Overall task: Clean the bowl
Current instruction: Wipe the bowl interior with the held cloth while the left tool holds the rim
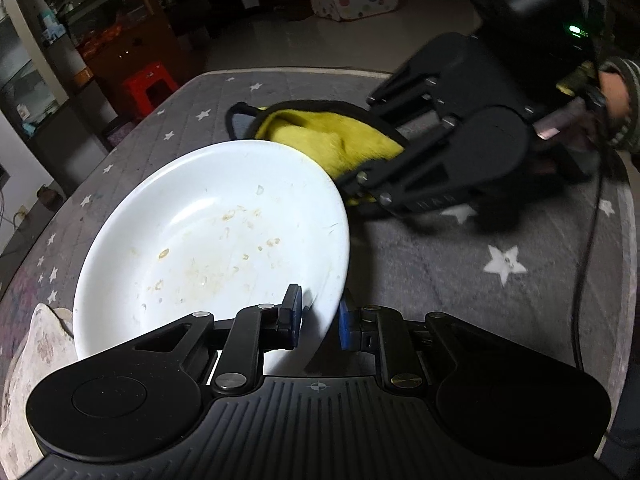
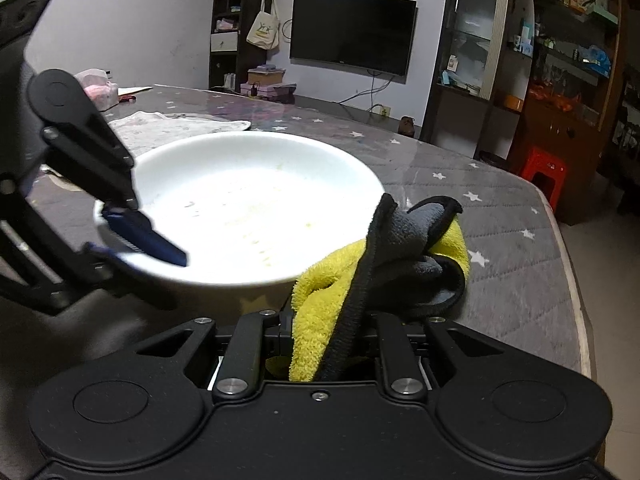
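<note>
A white bowl [image 1: 208, 240] with dried food specks inside sits tilted over the grey star-patterned table cover [image 1: 460, 280]. My left gripper [image 1: 320, 320] is shut on the bowl's near rim, one blue pad inside it and one outside. In the right wrist view the bowl [image 2: 256, 208] is straight ahead, with the left gripper [image 2: 132, 246] clamped on its left rim. My right gripper [image 2: 328, 328] is shut on a bunched yellow and grey cloth [image 2: 400, 256]. In the left wrist view that cloth [image 1: 320, 136] hangs just behind the bowl's far rim, beside the right gripper [image 1: 352, 184].
A pale patterned cloth [image 1: 36, 360] lies on the table by the bowl [image 2: 176, 124]. The table's edge runs close on the right [image 2: 572, 280]. A red stool [image 2: 544, 172] stands on the floor beyond it. A cable [image 1: 588, 240] trails from the right gripper.
</note>
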The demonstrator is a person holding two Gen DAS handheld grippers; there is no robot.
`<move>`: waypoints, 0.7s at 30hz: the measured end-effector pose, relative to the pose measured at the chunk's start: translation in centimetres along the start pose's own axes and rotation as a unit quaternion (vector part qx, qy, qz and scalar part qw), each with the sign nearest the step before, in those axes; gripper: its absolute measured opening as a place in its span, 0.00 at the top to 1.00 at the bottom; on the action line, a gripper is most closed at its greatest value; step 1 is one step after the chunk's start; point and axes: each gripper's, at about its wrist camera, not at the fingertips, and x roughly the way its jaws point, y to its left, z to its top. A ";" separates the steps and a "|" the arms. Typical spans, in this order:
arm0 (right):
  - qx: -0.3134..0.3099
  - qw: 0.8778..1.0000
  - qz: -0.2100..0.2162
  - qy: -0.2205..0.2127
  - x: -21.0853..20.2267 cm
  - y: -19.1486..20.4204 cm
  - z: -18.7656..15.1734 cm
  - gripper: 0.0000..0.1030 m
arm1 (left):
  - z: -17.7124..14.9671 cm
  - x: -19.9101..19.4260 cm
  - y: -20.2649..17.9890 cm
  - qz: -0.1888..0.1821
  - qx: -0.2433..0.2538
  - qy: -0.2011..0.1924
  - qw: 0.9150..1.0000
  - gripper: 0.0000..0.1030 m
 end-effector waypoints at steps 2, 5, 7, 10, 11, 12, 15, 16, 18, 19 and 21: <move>-0.009 1.000 -0.004 0.001 0.3 -0.1 0.1 0.81 | -0.3 -0.2 0.0 -0.003 0.003 0.001 1.000 0.81; -0.020 1.000 -0.012 0.002 0.8 -0.2 0.3 0.81 | -0.5 -0.4 -0.3 -0.001 0.001 0.003 1.000 0.80; -0.020 1.000 -0.013 0.003 1.2 -0.3 0.4 0.81 | -0.3 -0.6 -0.6 0.005 0.001 0.006 1.000 0.80; -0.021 1.000 -0.015 0.003 1.2 -0.2 0.3 0.81 | 0.1 -0.6 -1.3 0.013 -0.001 0.009 1.000 0.79; -0.022 1.000 -0.016 0.003 1.1 0.0 0.2 0.81 | 0.4 -0.7 -1.7 0.013 -0.004 0.009 1.000 0.79; -0.021 1.000 -0.015 0.003 0.9 0.1 0.0 0.81 | 0.7 -0.8 -1.9 0.015 -0.006 0.008 1.000 0.78; -0.021 1.000 -0.015 0.003 0.5 0.3 -0.2 0.81 | 1.5 -0.5 -2.0 0.019 -0.004 0.005 1.000 0.77; -0.022 1.000 -0.015 0.003 0.4 0.5 -0.3 0.81 | 1.8 -0.4 -2.3 0.022 -0.002 0.004 1.000 0.76; -0.025 1.000 -0.016 0.003 0.3 0.6 -0.4 0.81 | 2.5 -0.2 -2.4 0.025 0.002 0.002 1.000 0.75; -0.025 1.000 -0.016 0.003 0.2 0.7 -0.5 0.81 | 2.8 0.1 -2.3 0.026 0.002 0.001 1.000 0.74; -0.026 1.000 -0.015 0.004 -0.1 0.9 -0.6 0.81 | 3.4 0.7 -1.8 0.026 0.003 0.000 1.000 0.74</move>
